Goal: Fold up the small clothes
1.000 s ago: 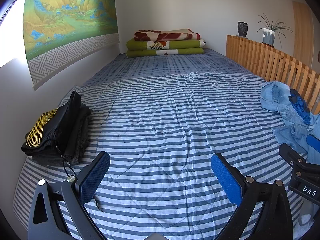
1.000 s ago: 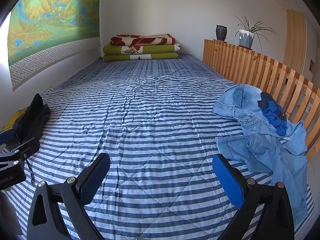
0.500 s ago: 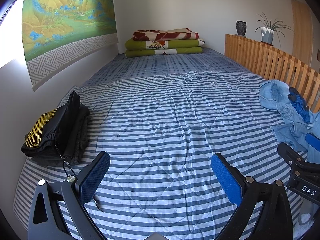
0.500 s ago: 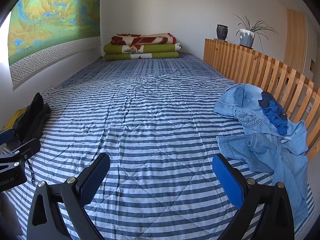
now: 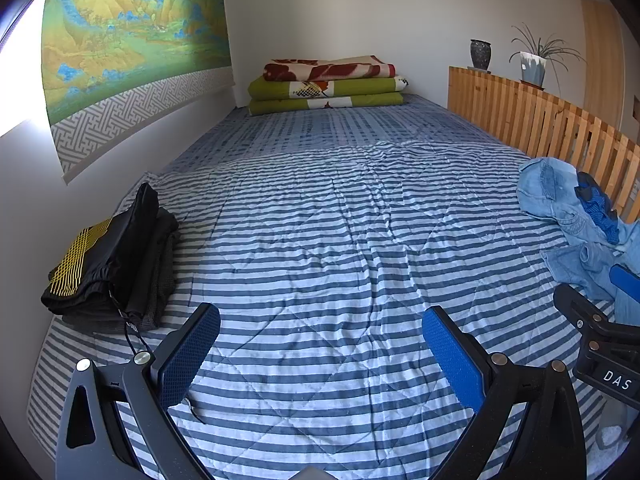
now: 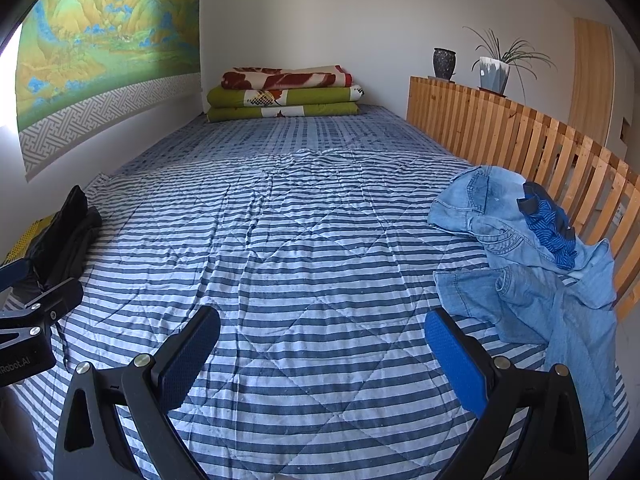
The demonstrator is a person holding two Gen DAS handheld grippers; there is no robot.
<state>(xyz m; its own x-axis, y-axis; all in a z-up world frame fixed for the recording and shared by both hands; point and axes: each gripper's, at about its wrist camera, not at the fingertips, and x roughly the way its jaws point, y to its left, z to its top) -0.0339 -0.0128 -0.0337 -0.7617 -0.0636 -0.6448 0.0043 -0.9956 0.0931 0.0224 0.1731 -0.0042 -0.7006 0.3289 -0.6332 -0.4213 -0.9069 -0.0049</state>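
You are facing a long bed covered by a blue-and-white striped quilt [image 5: 320,240] that fills most of both views, with nothing lying on its wide middle. Along your right runs a wooden slatted rail [image 6: 520,140], and on the wall to your left hangs a green and gold landscape scroll [image 5: 132,28]. At the far end sits a stack of folded blankets [image 5: 326,84], green below and red-patterned on top. Against the rail on your right lies the unfolded heap of light blue denim clothes [image 6: 528,264], with a small dark blue striped garment [image 6: 550,228] on top of it. At the left edge of the quilt, near the wall, rests a neat pile of folded black clothes [image 5: 108,264] with a yellow pattern on top. On the rail's ledge stand a potted plant [image 6: 496,68] and a dark vase [image 6: 444,63]. Your left gripper [image 5: 320,346] hangs above the near quilt, jaws spread wide and empty. Your right gripper [image 6: 322,348] is likewise spread wide and holds nothing, just beside the denim heap
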